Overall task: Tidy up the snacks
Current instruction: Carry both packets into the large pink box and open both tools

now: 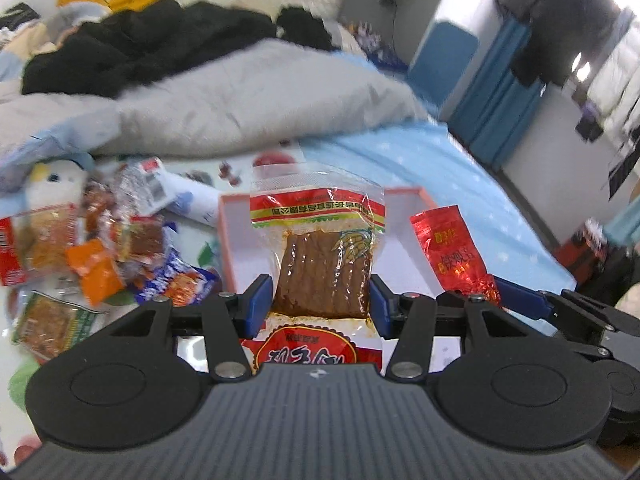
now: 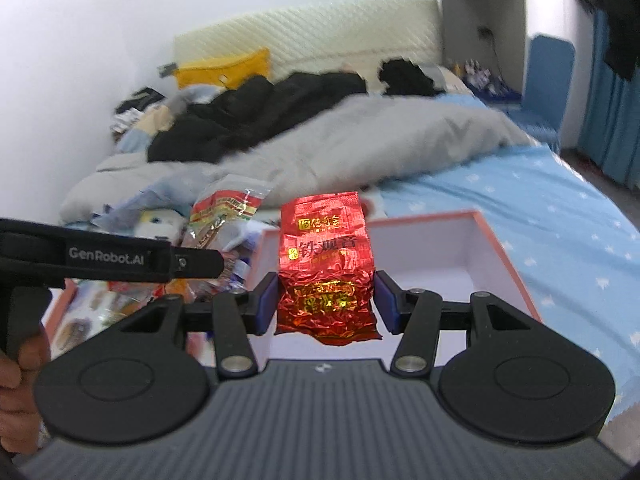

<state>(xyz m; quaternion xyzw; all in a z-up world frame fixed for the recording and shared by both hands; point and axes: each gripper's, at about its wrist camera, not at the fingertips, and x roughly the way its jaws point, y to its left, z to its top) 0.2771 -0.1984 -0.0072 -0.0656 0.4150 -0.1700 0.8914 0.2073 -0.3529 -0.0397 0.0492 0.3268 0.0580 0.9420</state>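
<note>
Since both packets are light, crinkly film that slips and creases, each is best pinched low across its filled body. The left gripper (image 1: 320, 304) clamps a clear vacuum pouch of brown dried tofu (image 1: 320, 264); the right gripper (image 2: 326, 300), half closed, clamps a red foil tea sachet (image 2: 326, 268). Both hang above a pink-rimmed white cardboard box (image 2: 496, 240) on a blue star-print bedsheet (image 2: 560, 208), with loose snacks (image 1: 100, 256) piled beside it and a grey duvet (image 1: 260, 96) behind.
</note>
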